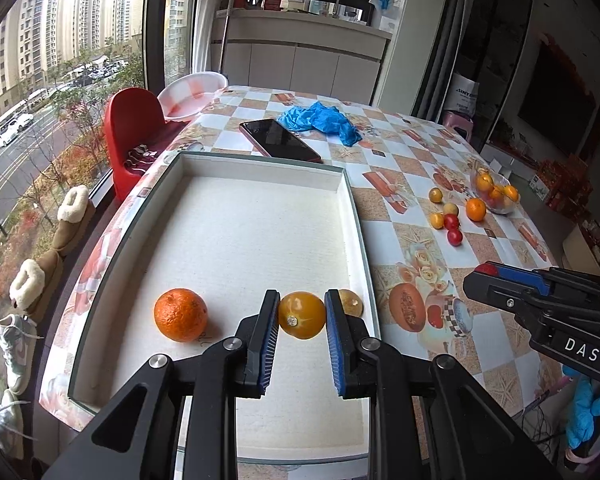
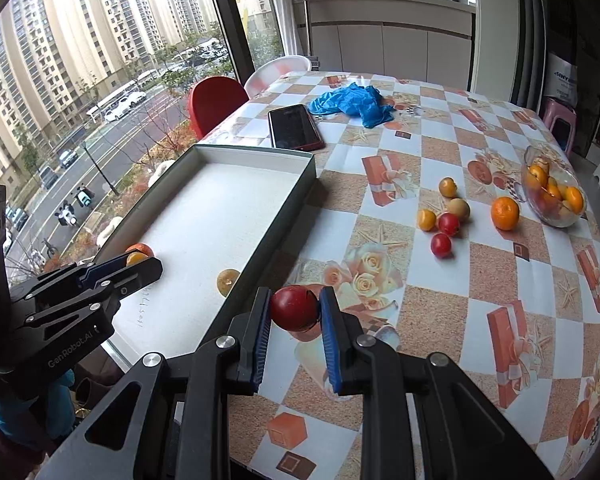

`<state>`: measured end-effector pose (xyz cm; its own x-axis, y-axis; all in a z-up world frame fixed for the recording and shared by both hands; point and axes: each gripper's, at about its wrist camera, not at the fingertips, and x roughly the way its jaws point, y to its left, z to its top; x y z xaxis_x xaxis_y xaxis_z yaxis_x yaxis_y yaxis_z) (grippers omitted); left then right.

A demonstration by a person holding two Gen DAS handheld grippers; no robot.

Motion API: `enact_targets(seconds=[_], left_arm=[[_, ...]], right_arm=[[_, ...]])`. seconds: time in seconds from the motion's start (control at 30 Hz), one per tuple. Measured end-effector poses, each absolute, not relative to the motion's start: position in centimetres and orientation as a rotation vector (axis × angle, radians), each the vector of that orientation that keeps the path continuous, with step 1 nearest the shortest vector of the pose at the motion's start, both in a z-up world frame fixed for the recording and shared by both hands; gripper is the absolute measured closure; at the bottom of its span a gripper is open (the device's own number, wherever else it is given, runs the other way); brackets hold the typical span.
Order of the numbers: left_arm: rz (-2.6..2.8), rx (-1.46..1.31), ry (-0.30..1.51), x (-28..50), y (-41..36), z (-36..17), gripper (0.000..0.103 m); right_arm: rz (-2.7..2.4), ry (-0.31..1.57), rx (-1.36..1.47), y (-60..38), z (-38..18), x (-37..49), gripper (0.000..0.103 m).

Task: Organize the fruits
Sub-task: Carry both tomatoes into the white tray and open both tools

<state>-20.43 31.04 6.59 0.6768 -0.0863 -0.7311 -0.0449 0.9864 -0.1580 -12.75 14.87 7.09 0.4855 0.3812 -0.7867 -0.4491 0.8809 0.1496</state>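
My left gripper (image 1: 302, 312) is shut on a small yellow fruit (image 1: 301, 315), held over the near end of the white-lined tray (image 1: 352, 216). In that tray lie an orange (image 1: 180, 314) to the left and a second yellow fruit (image 1: 351, 302) by the right wall. My right gripper (image 2: 294, 308) is shut on a small red fruit (image 2: 294, 307), above the tablecloth just right of the tray (image 2: 292, 200). Several loose fruits remain on the table: yellow (image 2: 426, 219), red (image 2: 441, 245) and an orange (image 2: 505, 213). A glass bowl (image 2: 540, 200) holds more oranges.
A dark phone (image 2: 295, 127) and a crumpled blue glove (image 2: 354, 103) lie beyond the tray. A red chair (image 2: 216, 100) and a white chair (image 2: 278, 69) stand at the window side. The left gripper (image 2: 140, 264) shows at the left of the right wrist view.
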Motion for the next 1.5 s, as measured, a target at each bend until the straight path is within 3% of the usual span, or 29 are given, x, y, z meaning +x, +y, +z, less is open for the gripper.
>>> enact_targets(seconds=[0.63, 1.5], left_arm=[[0.008, -0.204, 0.898, -19.4, 33.7, 3.4, 0.079], [0.018, -0.212, 0.946, -18.8, 33.7, 1.8, 0.079]], right_arm=[[0.601, 0.995, -0.157, 22.5, 5.4, -10.9, 0.077], [0.624, 1.047, -0.152, 24.3, 3.1, -10.1, 0.075]])
